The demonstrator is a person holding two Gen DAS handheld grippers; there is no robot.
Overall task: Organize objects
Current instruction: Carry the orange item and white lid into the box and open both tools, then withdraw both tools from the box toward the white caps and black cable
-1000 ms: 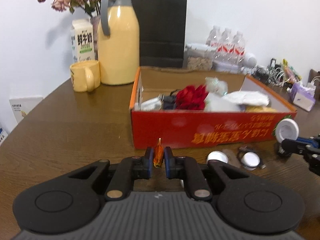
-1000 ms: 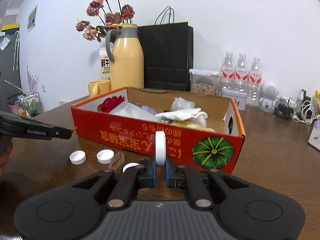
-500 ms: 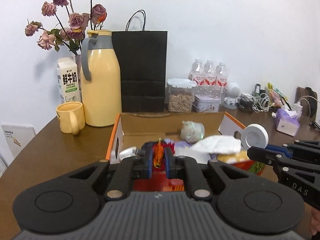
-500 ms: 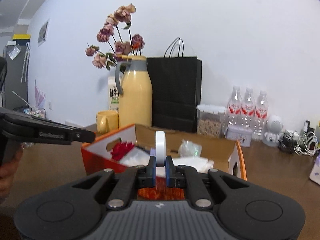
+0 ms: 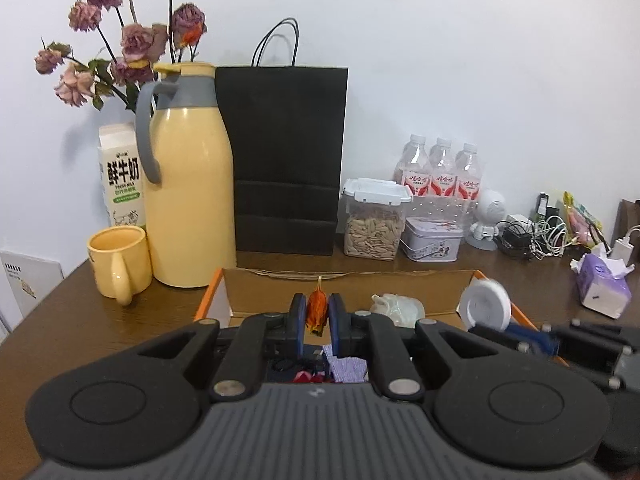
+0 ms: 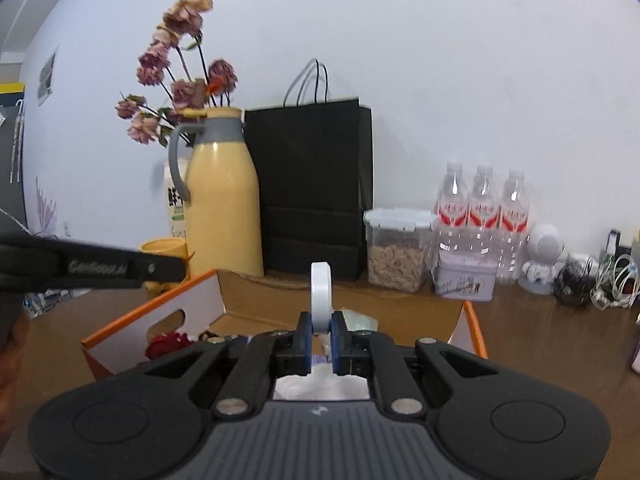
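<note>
Between the fingers of the left gripper [image 5: 317, 317] a small orange dried petal [image 5: 316, 313] is pinched on its flat faces, the fingers drawn narrow around it. It is judged to be almost weightless, brittle and easily crushed, so a light hold across the faces, as now, is thought best. Between the fingers of the right gripper [image 6: 321, 334] a white cap [image 6: 321, 297] is clamped on edge, held by its lower part, with most of the disc standing up above the fingertips. The cap is judged light, stiff and somewhat slippery, so a hold across its two flat sides is thought safest against twisting.

Both held things are above the open orange cardboard box [image 5: 211, 295], into which they are presumably to be dropped. Inside the box a red artificial flower [image 6: 168, 342], a crumpled clear wrapper [image 5: 394, 306], a purple cloth [image 5: 347, 366] and white paper [image 6: 320, 386] can be made out.

Behind the box, on the dark wooden surface [image 5: 76, 312], a yellow mug [image 5: 118, 266], a yellow thermos jug [image 5: 187, 176], a milk carton [image 5: 120, 176], a black paper bag [image 5: 286, 156], a seed jar [image 5: 374, 220], a tin [image 5: 434, 238], water bottles [image 5: 440, 170], a tangle of cables [image 5: 536, 236] and a tissue pack [image 5: 604, 286] are ranged before a plain white wall. Dried roses [image 5: 132, 40] rise behind the jug.
</note>
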